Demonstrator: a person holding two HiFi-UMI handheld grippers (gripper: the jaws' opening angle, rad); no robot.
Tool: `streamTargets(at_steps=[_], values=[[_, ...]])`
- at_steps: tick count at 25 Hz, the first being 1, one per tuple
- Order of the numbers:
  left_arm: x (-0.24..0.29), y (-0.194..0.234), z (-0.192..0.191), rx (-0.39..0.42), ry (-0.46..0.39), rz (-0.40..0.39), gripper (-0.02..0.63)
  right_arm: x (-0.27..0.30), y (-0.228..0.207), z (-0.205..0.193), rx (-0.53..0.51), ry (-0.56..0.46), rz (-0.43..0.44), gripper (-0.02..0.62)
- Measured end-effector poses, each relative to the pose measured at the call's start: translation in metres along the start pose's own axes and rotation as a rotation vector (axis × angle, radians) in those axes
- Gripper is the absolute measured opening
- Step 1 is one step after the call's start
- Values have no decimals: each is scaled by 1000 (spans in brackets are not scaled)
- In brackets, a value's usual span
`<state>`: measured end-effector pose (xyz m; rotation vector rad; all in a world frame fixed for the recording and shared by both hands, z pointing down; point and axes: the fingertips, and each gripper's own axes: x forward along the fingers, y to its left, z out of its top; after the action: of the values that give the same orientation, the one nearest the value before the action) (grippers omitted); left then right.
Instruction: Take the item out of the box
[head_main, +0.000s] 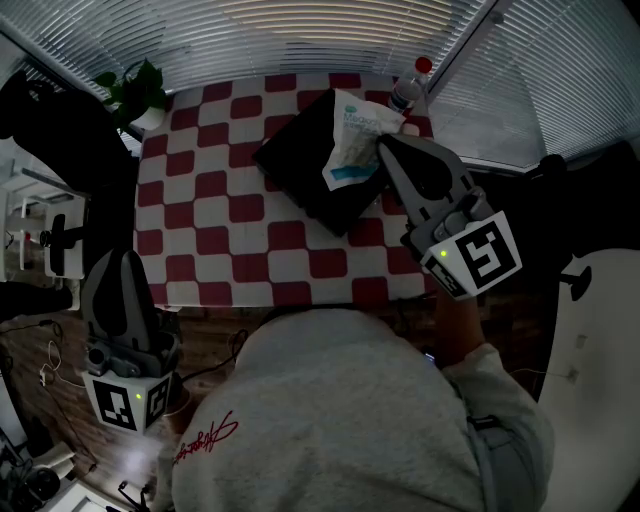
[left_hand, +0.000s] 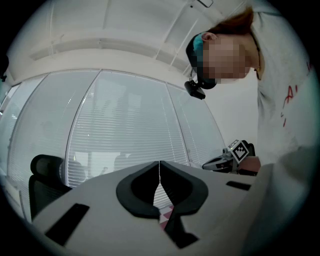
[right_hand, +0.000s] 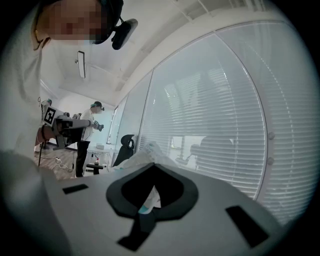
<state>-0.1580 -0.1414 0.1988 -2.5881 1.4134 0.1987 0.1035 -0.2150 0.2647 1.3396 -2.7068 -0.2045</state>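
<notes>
Packet (head_main: 352, 145), white with teal print, is pinched in the closed right gripper (head_main: 381, 146) over the far right corner of the black box (head_main: 305, 185). The box lies diagonally on the checkered table (head_main: 200, 210), with bare cloth to its left and near side. A bottle (head_main: 405, 92) stands at the far edge, near the packet. The left gripper (head_main: 122, 262) has its jaws together on nothing, off the table's near left edge.

We see a white-and-teal plastic packet (head_main: 352, 140), crinkled and faintly glossy, pinched at the tips of the right gripper (head_main: 381, 143), whose shell is smooth matt grey plastic with black matt pads. Beneath those tips lies a flat black box (head_main: 300, 175) with a dull finish, on a red-and-white checked cloth (head_main: 215, 205), soft and unshiny. The left gripper (head_main: 120, 262) has the same matt grey plastic.
</notes>
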Motion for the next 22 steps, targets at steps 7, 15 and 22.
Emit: streamTargets(at_steps=[7,15,22], values=[[-3,1,1,3,-3,-1,17,-2,7,11,-6,-32,8,11],[-4,-1,3,1,-6,-1,17,-7,10,24,-8,-65,14,11],[-7,2,-1,40,1,-3,17,-10,11,30,-11,-87,15,11]])
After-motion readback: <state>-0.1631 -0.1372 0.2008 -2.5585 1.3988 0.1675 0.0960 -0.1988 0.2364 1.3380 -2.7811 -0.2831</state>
